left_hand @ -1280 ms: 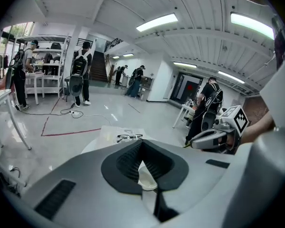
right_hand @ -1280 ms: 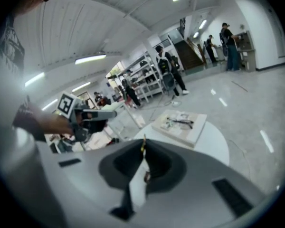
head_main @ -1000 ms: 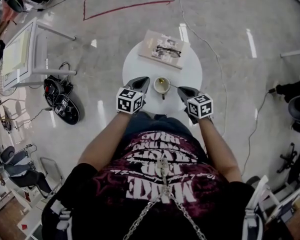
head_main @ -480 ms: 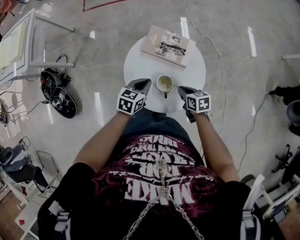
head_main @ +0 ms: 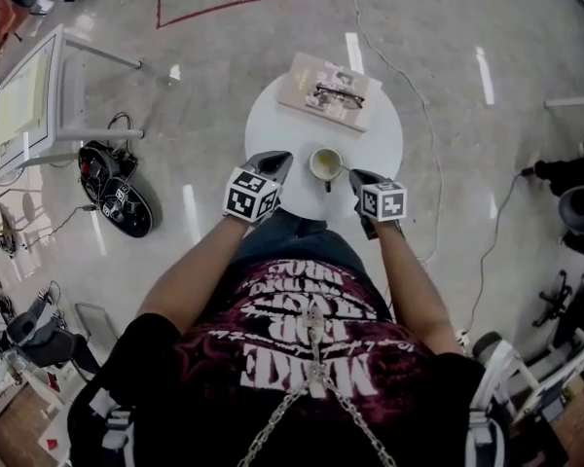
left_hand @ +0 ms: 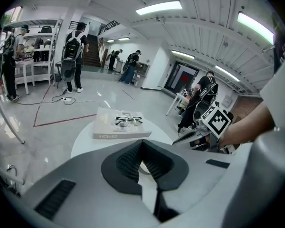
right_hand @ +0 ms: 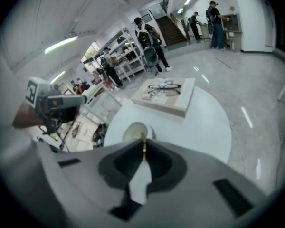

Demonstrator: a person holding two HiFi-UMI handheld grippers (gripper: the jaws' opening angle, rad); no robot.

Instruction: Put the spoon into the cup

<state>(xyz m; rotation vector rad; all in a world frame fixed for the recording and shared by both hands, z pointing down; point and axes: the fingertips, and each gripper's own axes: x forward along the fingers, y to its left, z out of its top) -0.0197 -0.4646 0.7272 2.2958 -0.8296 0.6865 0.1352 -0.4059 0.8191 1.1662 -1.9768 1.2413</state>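
A pale cup (head_main: 324,163) stands near the front of the round white table (head_main: 372,142). My right gripper (head_main: 354,175) sits just right of the cup, shut on the thin gold handle of the spoon (head_main: 343,169). The spoon's far end reaches the cup's rim. In the right gripper view the handle (right_hand: 143,142) sticks out between the shut jaws (right_hand: 143,150), pointing at the cup (right_hand: 134,131). My left gripper (head_main: 278,158) hovers left of the cup, its jaws (left_hand: 141,144) shut with nothing in them.
A book (head_main: 311,88) with black glasses (head_main: 334,95) on it lies at the table's far side. On the floor to the left are a black device (head_main: 117,197) and a white desk (head_main: 39,95). A cable (head_main: 423,115) runs past the table's right. People stand far off.
My right gripper has sunk lower beside the cup with the spoon still in it. The left gripper has hardly moved.
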